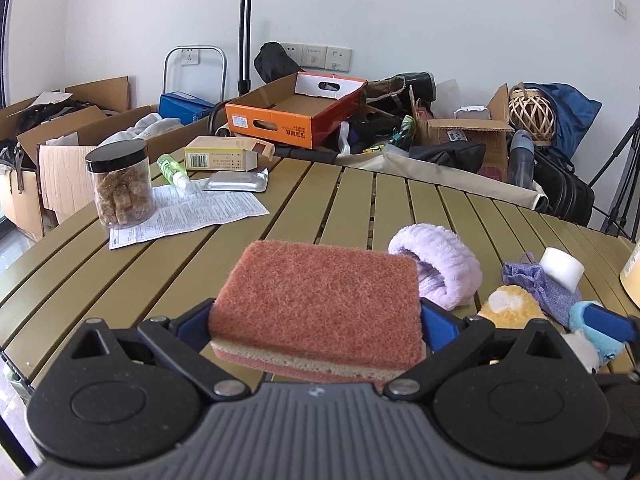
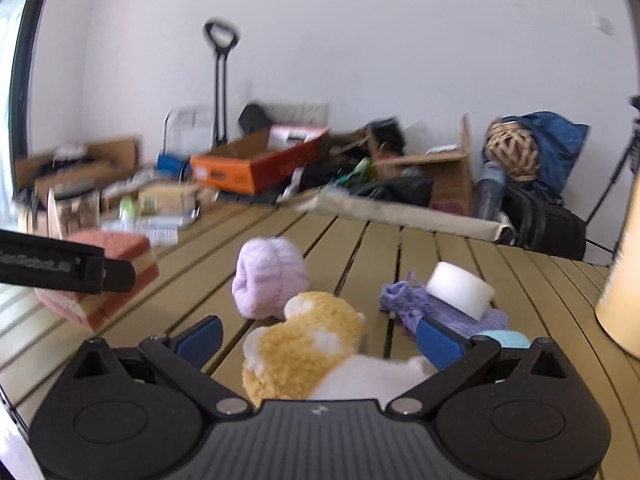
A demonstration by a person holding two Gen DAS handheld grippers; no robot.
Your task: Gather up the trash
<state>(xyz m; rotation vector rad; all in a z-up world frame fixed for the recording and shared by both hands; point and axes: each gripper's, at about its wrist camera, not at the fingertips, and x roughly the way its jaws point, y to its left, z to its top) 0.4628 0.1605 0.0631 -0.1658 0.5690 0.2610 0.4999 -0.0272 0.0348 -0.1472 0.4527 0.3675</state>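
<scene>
My left gripper (image 1: 316, 326) is shut on a red-and-yellow scrub sponge (image 1: 316, 312) and holds it above the slatted olive table (image 1: 320, 192). The sponge also shows in the right wrist view (image 2: 120, 256) at the left, with the left gripper's black finger across it. My right gripper (image 2: 318, 340) is open around a yellow-and-white plush toy (image 2: 304, 352) lying on the table (image 2: 400, 248). Beyond it lie a lilac fluffy sock (image 2: 268, 276), a purple knitted pouch (image 2: 416, 304) and a white foam block (image 2: 460, 286).
At the table's far left stand a jar of brown chunks (image 1: 120, 184), a printed leaflet (image 1: 192, 212), a foil blister pack (image 1: 236, 182), a green bottle (image 1: 172, 170) and a yellow carton (image 1: 224, 154). Cardboard boxes and bags crowd the floor behind. A tan container (image 2: 624, 280) is at the right.
</scene>
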